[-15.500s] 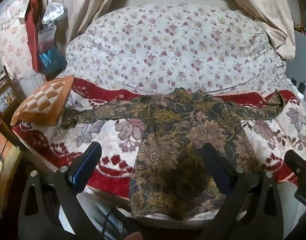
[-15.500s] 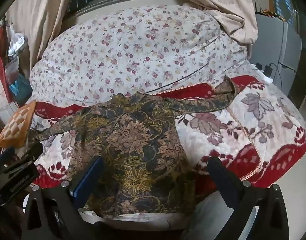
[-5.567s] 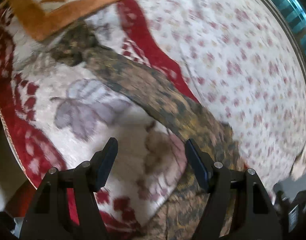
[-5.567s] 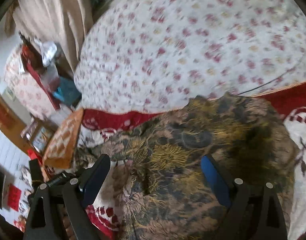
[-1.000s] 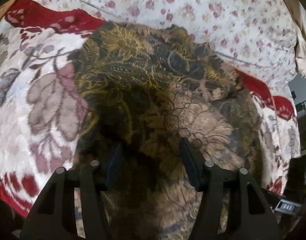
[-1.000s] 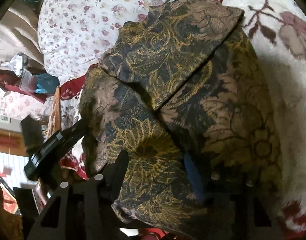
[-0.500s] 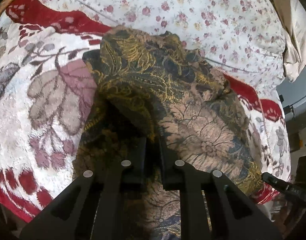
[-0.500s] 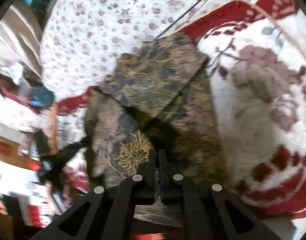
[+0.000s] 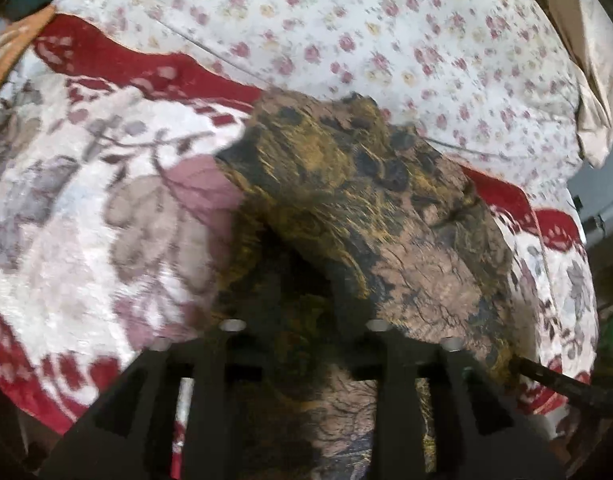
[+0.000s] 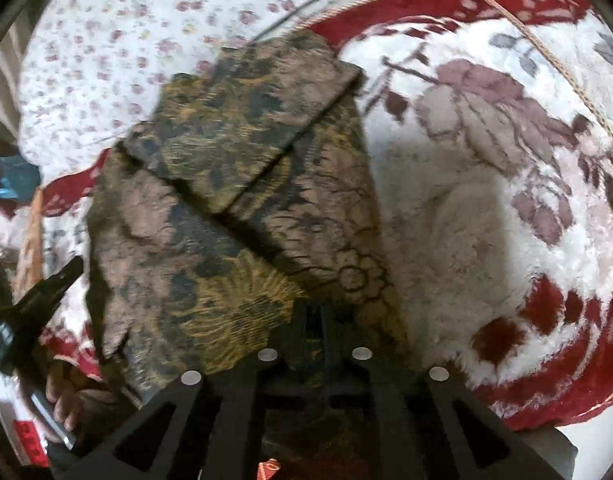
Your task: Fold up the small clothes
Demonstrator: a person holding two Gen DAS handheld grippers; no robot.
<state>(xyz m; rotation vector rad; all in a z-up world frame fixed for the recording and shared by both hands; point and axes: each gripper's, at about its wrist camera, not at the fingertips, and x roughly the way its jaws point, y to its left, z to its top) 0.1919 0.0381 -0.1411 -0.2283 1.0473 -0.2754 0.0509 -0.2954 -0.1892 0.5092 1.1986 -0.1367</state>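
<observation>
Left wrist view: the dark gold-and-brown floral garment [image 9: 386, 200] lies on the bed's red-and-white blanket [image 9: 86, 200], its far edge touching the flowered quilt [image 9: 386, 40]. The sleeves are already laid inward over the body. My left gripper [image 9: 302, 320] stands over the near part of the garment. Its jaws have just been opening and are clearly apart, with cloth lying between them but not pinched.

From the right wrist view the garment [image 10: 226, 140] reads as a narrow stack with one flap crossing diagonally on top. My right gripper [image 10: 314, 312] sits at the near hem. Its jaws have just been opening too, though here only a thin slit shows between them. The cloth edge is right at the tips, and I cannot tell whether the pads press it.

I judge this fabric light, thin and limp. It drapes and creases sharply, so it will sag from any single pinch and the loose flaps may slide open. The weave looks slightly slick. I would take hold at the two near hem corners, catching every layer, and carry them toward the collar together, low over the blanket.
</observation>
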